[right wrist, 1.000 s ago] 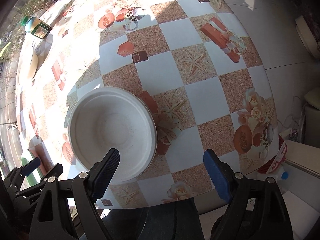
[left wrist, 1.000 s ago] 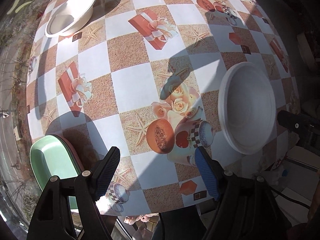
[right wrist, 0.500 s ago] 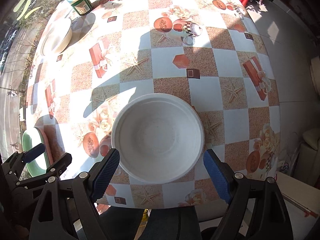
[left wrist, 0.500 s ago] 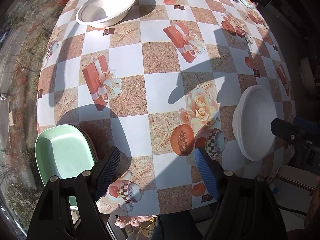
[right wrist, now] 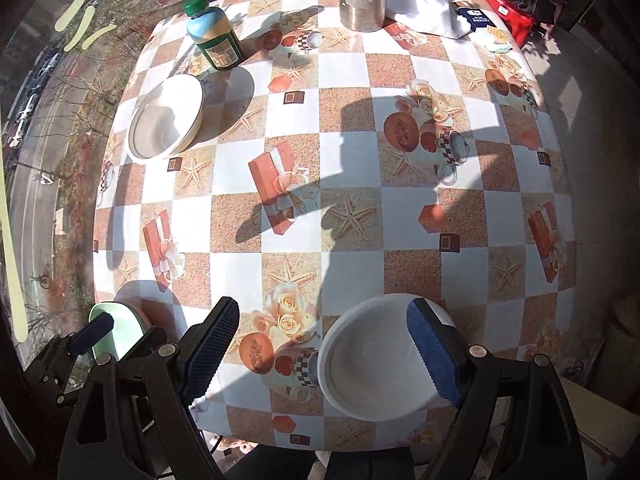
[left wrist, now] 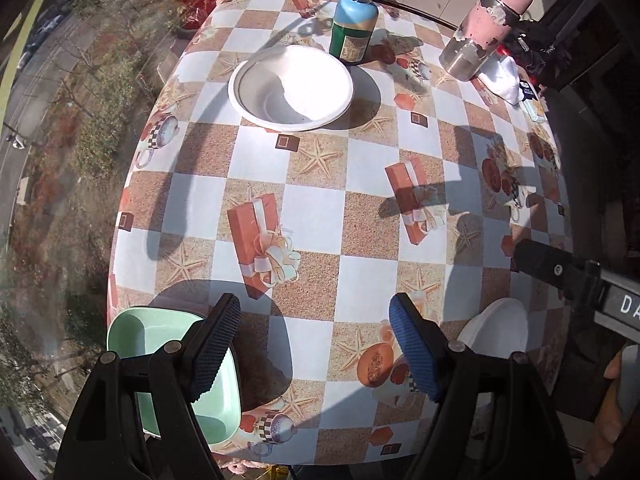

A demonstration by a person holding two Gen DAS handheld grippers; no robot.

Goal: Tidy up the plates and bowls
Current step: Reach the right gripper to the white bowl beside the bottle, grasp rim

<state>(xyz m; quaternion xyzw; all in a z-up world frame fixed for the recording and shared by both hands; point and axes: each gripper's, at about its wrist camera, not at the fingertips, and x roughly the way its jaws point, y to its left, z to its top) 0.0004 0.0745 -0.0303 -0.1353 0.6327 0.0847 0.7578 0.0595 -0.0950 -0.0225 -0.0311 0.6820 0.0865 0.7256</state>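
Over the near edge of the table my left gripper [left wrist: 316,340] points down, open and holding nothing. A mint-green plate [left wrist: 160,344] lies under its left finger, with a pink rim [right wrist: 142,320] showing beneath it in the right wrist view. My right gripper [right wrist: 322,340] is also open and holds nothing. A white bowl [right wrist: 372,364] sits on the cloth below its right finger, untouched. That bowl's edge [left wrist: 496,328] shows in the left wrist view too. A second white bowl [left wrist: 291,88] stands at the far left beside a bottle.
A green bottle [left wrist: 354,26] and a metal flask with a pink lid [left wrist: 480,36] stand at the far end, next to a white cloth [left wrist: 500,76]. The checkered tablecloth [right wrist: 348,160] covers the table. A window pane runs along its left side. A hand [left wrist: 612,412] shows at the right.
Both grippers have risen and swung round, so the far end with bottle and flask came into view. The near white bowl slid from between the right fingers to under the right one. Both stayed open.
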